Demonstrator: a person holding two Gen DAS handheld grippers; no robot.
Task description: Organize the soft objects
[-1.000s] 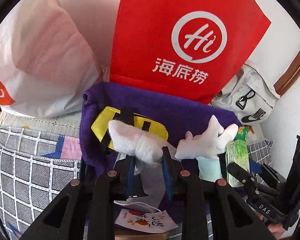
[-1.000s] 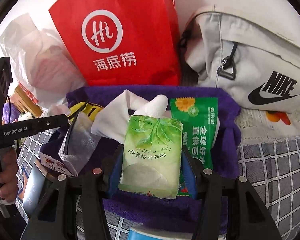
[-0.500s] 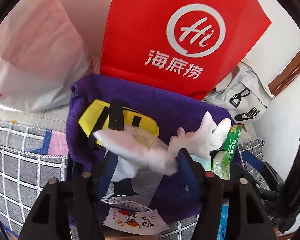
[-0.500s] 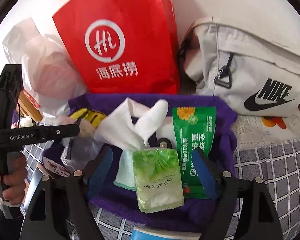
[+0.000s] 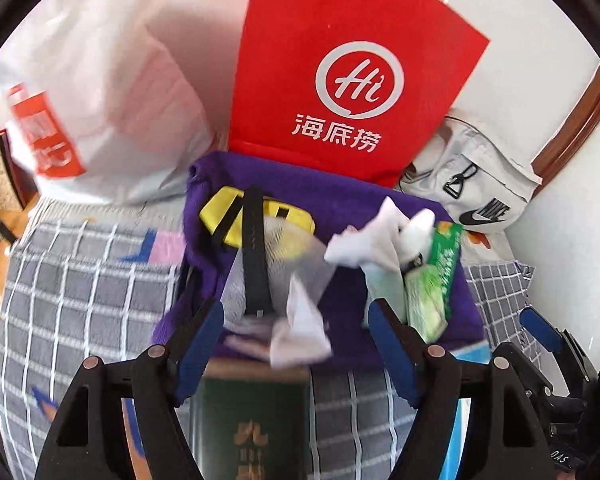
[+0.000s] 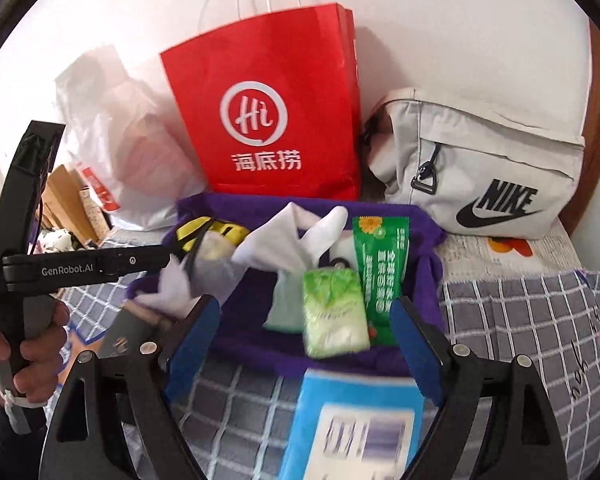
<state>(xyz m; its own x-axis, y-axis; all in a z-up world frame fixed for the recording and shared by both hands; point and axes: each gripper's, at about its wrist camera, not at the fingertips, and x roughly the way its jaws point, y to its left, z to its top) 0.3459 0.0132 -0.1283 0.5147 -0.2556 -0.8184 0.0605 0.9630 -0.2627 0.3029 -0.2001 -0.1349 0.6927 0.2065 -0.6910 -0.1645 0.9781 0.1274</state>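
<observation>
Tissue pack (image 6: 335, 312) lies loose between the wide-spread right hand-held gripper (image 6: 300, 344) jaws.

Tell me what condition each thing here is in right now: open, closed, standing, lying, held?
left gripper: jaws open, just widened, gripping nothing.
right gripper: jaws open, just widened, gripping nothing.
tissue pack: released, lying on the purple towel.
white glove: crumpled, fingers sticking up.
white cloth: loose, blurred, at the towel's near edge.
yellow pouch: lying flat.
red paper bag: upright.
grey Nike bag: zipped shut.
</observation>
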